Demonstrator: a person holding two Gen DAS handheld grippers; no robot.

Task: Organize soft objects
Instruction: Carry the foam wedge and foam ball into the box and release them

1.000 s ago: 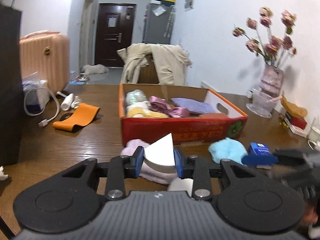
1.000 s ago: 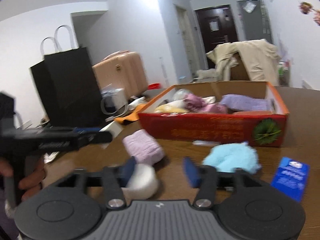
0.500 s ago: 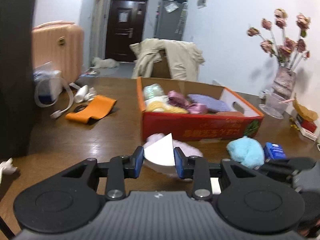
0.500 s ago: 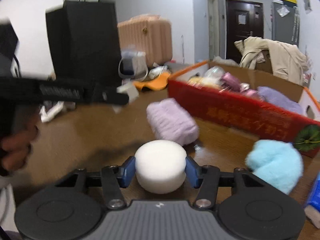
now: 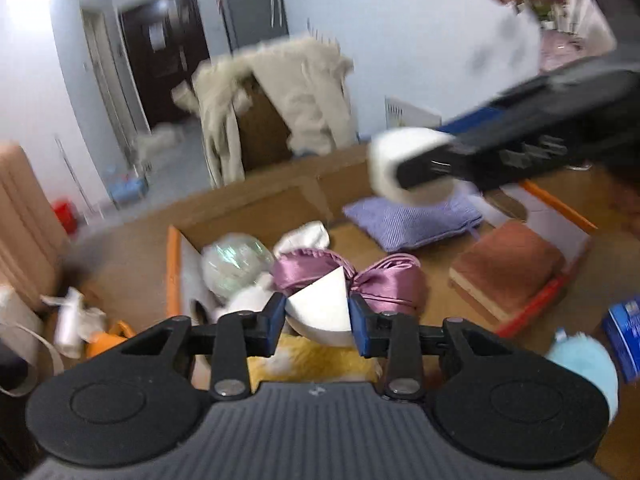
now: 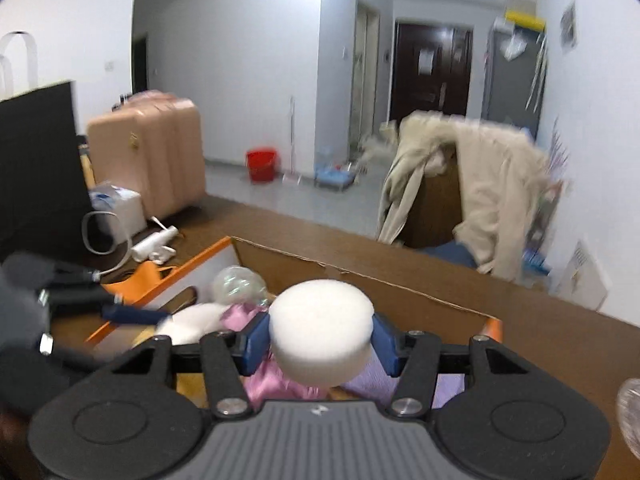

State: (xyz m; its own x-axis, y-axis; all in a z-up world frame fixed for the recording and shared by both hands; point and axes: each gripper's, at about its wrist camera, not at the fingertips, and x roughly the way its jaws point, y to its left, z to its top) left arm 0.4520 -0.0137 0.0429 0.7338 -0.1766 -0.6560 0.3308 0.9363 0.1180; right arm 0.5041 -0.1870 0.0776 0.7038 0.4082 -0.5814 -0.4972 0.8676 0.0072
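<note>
Now left gripper (image 5: 317, 315) clamps white wedge (image 5: 318, 307), jaws just easing wider; right gripper (image 6: 320, 341) grips round sponge (image 6: 322, 330); over box (image 5: 174, 264), I risk dropping early.

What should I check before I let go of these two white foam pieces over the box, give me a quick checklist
1. Left tongs gripping the white wedge sponge: ok, pads on both sides, though the jaws have just been opening.
2. Right tongs gripping the round white sponge: ok.
3. Wedge above the cardboard box: ok, it hangs over the purple satin bow.
4. Round sponge above the box: ok, over the lilac pillow.
5. The two tongs clear of each other: ok, well apart in the left view.
6. Free landing spot under each piece: cannot tell, that end looks crowded.
</note>
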